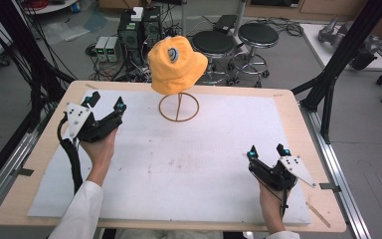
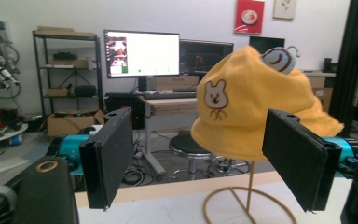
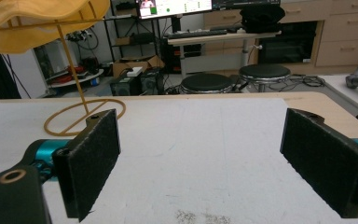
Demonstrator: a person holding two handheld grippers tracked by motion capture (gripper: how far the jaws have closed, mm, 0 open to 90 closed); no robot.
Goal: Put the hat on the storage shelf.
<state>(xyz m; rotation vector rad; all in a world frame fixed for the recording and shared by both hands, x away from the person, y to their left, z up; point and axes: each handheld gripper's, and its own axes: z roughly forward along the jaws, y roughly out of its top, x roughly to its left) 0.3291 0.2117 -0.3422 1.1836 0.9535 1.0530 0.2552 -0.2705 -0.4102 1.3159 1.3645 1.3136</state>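
Note:
A yellow bucket hat with a small bear patch hangs on a thin gold wire stand at the back middle of the table. My left gripper is held open at the table's left, a little left of the stand; in the left gripper view the hat sits ahead between the wide-apart jaws, with the stand below it. My right gripper is open near the front right, far from the hat, nothing between its jaws. The right gripper view has the hat's brim and the stand's ring at upper left.
A white mat covers most of the wooden table. Beyond the far edge stand two black stools and computer boxes with cables. Black frame posts rise at the right.

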